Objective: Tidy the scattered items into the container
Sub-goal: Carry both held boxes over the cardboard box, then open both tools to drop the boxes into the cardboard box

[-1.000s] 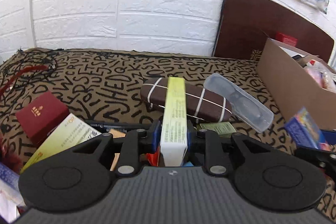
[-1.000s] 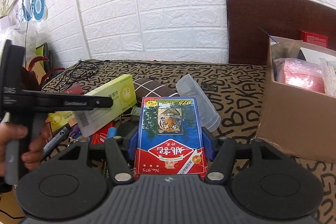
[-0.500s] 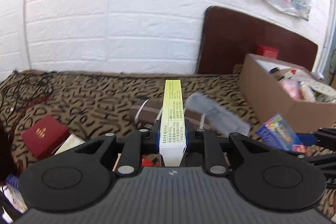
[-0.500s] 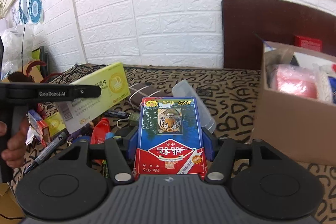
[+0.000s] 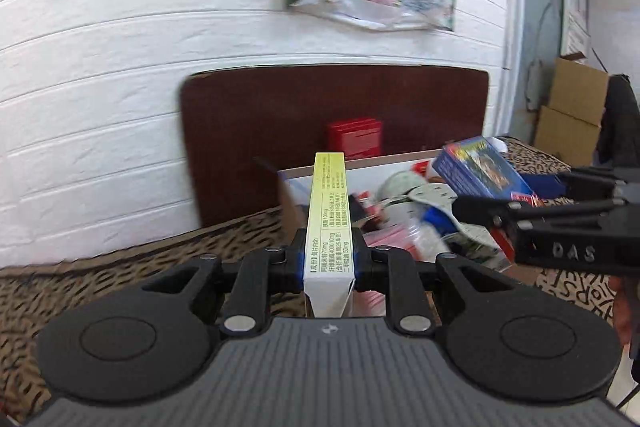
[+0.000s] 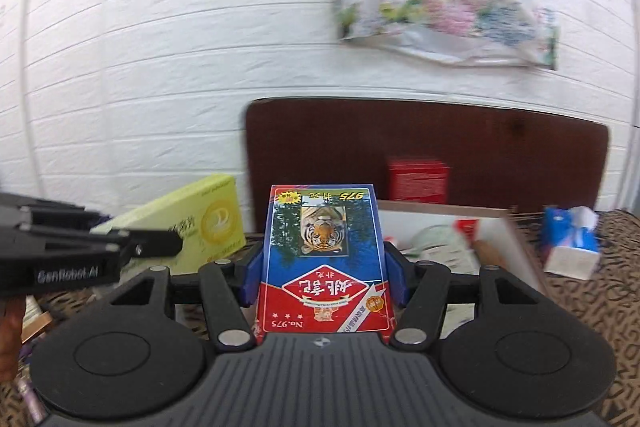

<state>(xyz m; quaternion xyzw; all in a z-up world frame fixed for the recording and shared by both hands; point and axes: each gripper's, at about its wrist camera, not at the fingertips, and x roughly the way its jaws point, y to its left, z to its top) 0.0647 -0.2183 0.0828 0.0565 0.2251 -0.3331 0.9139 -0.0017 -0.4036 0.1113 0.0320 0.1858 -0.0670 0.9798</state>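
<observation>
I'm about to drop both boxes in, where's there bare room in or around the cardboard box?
The cardboard box looks crowded across its middle and right. Bare patterned cloth lies left of it, below the dark board. In the right wrist view, cloth shows beyond the tissue pack.

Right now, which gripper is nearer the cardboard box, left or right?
Right. The right gripper holds the blue card pack above the cardboard box; the left gripper, holding the yellow medicine box, is just short of it.

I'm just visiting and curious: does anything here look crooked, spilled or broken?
Nothing looks broken or spilled. The cardboard box is crammed with jumbled items. Each claw grips a packet squarely: the left claw a yellow-green box, the right claw a tiger-print card pack.
</observation>
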